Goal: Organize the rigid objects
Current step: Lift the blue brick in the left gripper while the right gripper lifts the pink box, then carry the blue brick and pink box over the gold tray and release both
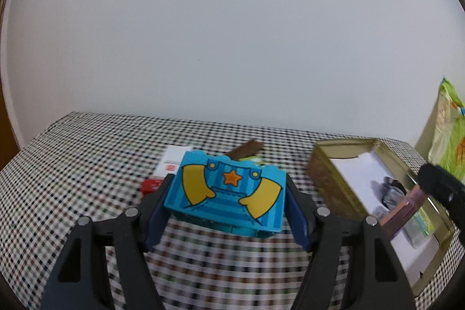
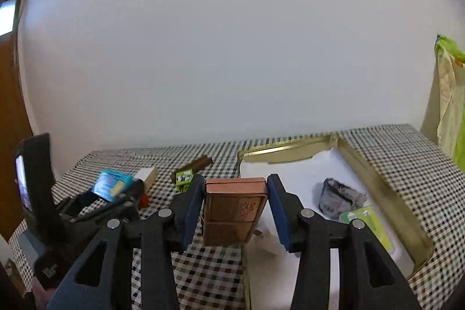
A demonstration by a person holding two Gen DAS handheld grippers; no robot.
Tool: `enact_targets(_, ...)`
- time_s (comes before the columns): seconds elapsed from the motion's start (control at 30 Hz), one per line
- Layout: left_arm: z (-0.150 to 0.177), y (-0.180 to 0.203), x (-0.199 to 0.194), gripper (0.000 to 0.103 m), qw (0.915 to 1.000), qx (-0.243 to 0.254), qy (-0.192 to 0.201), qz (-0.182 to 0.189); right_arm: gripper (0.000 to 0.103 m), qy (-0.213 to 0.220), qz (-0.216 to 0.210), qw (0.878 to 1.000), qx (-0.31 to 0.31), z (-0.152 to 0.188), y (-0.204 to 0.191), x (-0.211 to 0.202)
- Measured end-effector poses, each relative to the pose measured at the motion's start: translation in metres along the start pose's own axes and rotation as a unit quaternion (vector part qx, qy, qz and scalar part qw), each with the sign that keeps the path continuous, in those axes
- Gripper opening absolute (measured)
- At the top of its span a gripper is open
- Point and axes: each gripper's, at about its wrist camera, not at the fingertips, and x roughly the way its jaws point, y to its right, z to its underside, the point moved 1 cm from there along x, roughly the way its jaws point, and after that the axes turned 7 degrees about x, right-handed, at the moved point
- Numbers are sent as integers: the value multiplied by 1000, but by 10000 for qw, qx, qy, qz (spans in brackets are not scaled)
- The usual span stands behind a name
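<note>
My left gripper [image 1: 228, 182] is shut on a blue box [image 1: 226, 193] printed with an orange star and yellow arms, and holds it above the checked tablecloth [image 1: 87, 164]. My right gripper [image 2: 234, 182] is shut on a copper-brown rectangular box [image 2: 235, 211], lifted just left of an open gold tin [image 2: 386, 188]. In the right wrist view the blue box [image 2: 112, 185] shows at the left. In the left wrist view the brown box [image 1: 404, 211] hangs over the tin's white lining, the gold tin wall [image 1: 328, 182] beside it.
Inside the tin lie a dark crumpled item [image 2: 337, 196] and a green pack [image 2: 369, 220]. A white box [image 1: 171, 161], a red item [image 1: 151, 185], a brown stick [image 1: 244, 150] and a small green box [image 2: 184, 177] lie on the cloth. A green bag [image 2: 453, 106] stands far right by the wall.
</note>
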Motion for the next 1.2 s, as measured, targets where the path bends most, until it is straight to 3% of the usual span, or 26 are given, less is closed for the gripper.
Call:
enact_targets(0.07,-1,6,-1,70,10000,7,0,43,47,83,-141,9998,131,-2,6,-7)
enact_targets(0.27,-5,18,-4,70,9998,61,7,165,47,415,41,9990,169,-8,18,-17)
enact_targets(0.5,-16,53,-8,70,9988,280,123,391,47,676,237,9967,393,-22,64,-31)
enact_targets(0.87,-32,103,2,70,9958,577,69,708,47,639,292,9962,517,-21,90,-25)
enact_targets(1.2,-26,146,27,70,9916,1101,-447,519,47,181,711,9955,594,-10,104,-2)
